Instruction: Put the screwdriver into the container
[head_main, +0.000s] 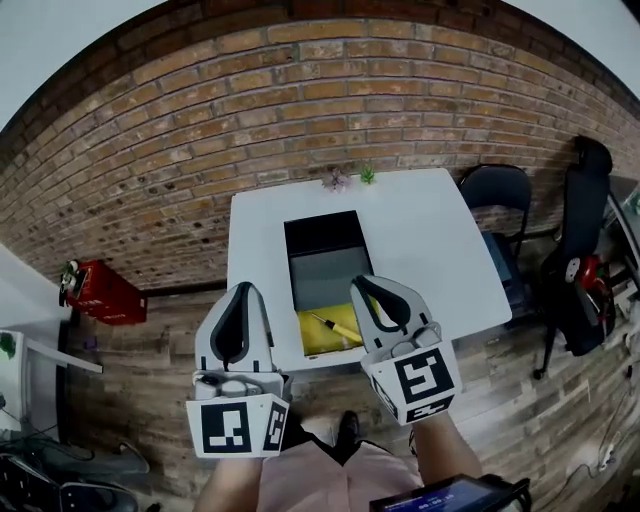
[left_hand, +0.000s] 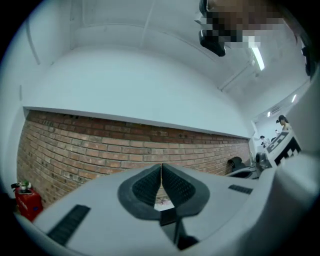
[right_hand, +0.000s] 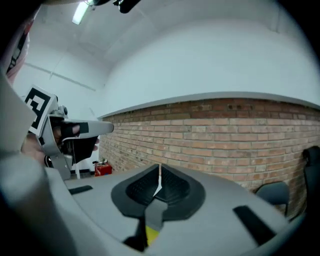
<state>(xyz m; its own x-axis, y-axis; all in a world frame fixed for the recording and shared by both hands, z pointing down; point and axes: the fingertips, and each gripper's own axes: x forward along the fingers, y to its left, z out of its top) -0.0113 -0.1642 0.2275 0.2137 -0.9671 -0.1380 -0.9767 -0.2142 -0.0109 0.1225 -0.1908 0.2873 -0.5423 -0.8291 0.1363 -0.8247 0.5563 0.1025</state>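
Note:
A screwdriver with a yellow handle lies slantwise in the yellow near part of a long container on the white table. The container also has a grey middle part and a black far part. My left gripper hovers left of the container's near end, jaws shut and empty. My right gripper hangs just right of the screwdriver and above it, also shut with nothing between the pads. In both gripper views the fingertips meet and point at a brick wall. A strip of yellow shows under the right jaws.
Small flowers sit at the table's far edge. A dark chair and a black bag on a stand are to the right. A red box lies on the wooden floor at the left. A brick wall is behind.

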